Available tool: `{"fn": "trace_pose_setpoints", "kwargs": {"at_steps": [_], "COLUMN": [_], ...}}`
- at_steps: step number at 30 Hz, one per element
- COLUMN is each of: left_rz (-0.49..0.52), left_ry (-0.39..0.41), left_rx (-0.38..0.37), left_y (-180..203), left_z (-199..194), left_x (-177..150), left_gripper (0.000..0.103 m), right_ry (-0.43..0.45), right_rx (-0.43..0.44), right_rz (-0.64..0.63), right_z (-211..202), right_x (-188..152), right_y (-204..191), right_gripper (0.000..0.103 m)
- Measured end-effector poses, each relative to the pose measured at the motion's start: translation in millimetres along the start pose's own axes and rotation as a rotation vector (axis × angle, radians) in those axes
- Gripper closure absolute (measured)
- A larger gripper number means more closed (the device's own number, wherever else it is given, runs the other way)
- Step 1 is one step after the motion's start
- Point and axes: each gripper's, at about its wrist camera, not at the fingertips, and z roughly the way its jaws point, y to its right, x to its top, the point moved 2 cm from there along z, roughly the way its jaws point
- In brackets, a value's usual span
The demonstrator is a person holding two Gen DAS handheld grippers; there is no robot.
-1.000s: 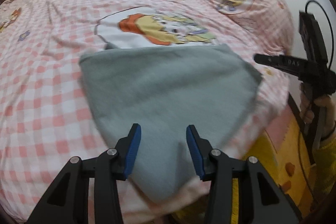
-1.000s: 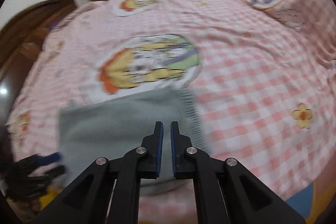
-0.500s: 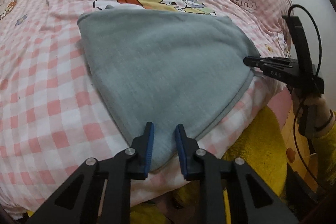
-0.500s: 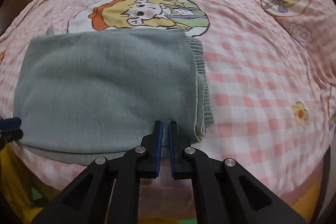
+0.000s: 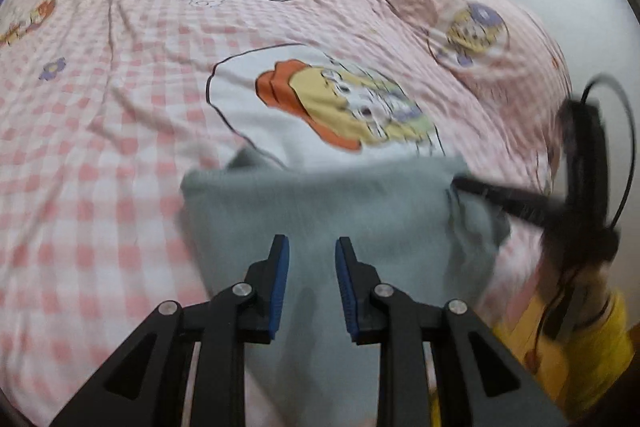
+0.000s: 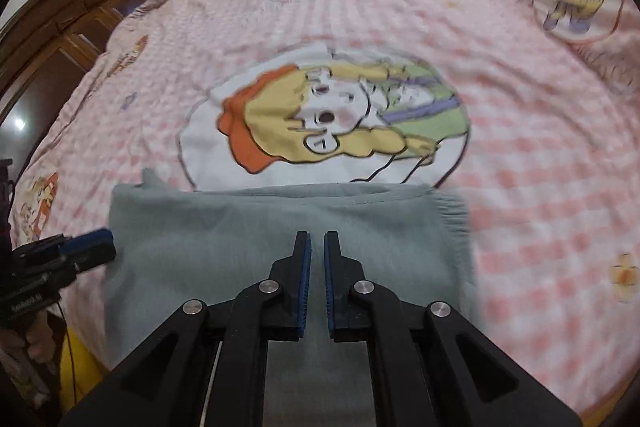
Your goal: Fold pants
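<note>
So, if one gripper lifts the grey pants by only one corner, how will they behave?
The grey pants will probably hang limp: the cloth looks soft and lies flat on the checked bed cover. The folded layers may slide apart, since nothing pins them. They seem light, and not slippery, as the knit looks matte.

Quick headcount: one pair of grey pants (image 6: 288, 227), folded up, on one bed (image 6: 540, 155). Two grippers, the left gripper (image 5: 308, 259) and the right gripper (image 6: 316, 255). Big cartoon prints on the pink checked sheet: I count three in the left wrist view (edges are blurry, maybe more).
</note>
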Motion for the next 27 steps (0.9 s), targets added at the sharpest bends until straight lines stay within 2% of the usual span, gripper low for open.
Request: {"fn": "trace_pose_setpoints", "kwargs": {"at_steps": [2, 4, 5, 8, 15, 16, 20, 21, 23, 24, 27], "left_rz": [-0.018, -0.011, -0.017, -0.052, -0.025, -0.024, -0.024, -0.021, -0.026, -0.038, -0.11], "left_ry": [-0.002, -0.021, -0.043, -0.057, -0.049, -0.046, -0.042, -0.039, -0.036, -0.038, -0.066], "left_rx": [0.043, 0.133, 0.158, 0.129, 0.17, 0.176, 0.206, 0.222, 0.225, 0.207, 0.1], "left_y": [-11.1, -25.9, -33.5, -47.2, -39.2, -39.5, -41.1, -41.9, -43.2, -44.4, -47.1], "left_z": [15.4, 32.1, 41.2, 51.0, 39.1, 35.1, 16.8, 12.0, 3.2, 0.2, -8.7], "left_x": [10.9, 16.8, 17.5, 17.0, 12.5, 11.2, 1.3, -2.2, -10.9, -14.6, -26.9], "left_gripper": [0.079, 0.08, 0.086, 0.09, 0.09, 0.09, 0.089, 0.081, 0.072, 0.072, 0.07], "right_ry": [-0.012, -0.014, -0.016, -0.018, -0.007, -0.003, 0.009, 0.012, 0.011, 0.008, -0.01], "right_rx": [-0.039, -0.113, -0.103, -0.058, -0.051, -0.069, -0.101, -0.098, -0.094, -0.086, -0.07], "right_rz": [0.014, 0.02, 0.041, 0.11, 0.158, 0.161, 0.171, 0.166, 0.132, 0.107, 0.018], "right_z": [17.3, 30.5, 35.7, 38.7, 23.7, 19.9, -7.4, -14.8, -25.2, -28.5, -34.1], "right_x": [2.1, 3.3, 3.3, 3.4, 4.1, 5.4, -0.3, -2.5, -7.1, -9.8, -23.3], "right_y": [6.1, 17.8, 24.9, 39.3, 43.1, 41.9, 38.7, 34.7, 23.2, 15.8, -12.0], "right_gripper": [0.097, 0.097, 0.097, 0.102, 0.102, 0.1, 0.075, 0.07, 0.069, 0.068, 0.068]}}
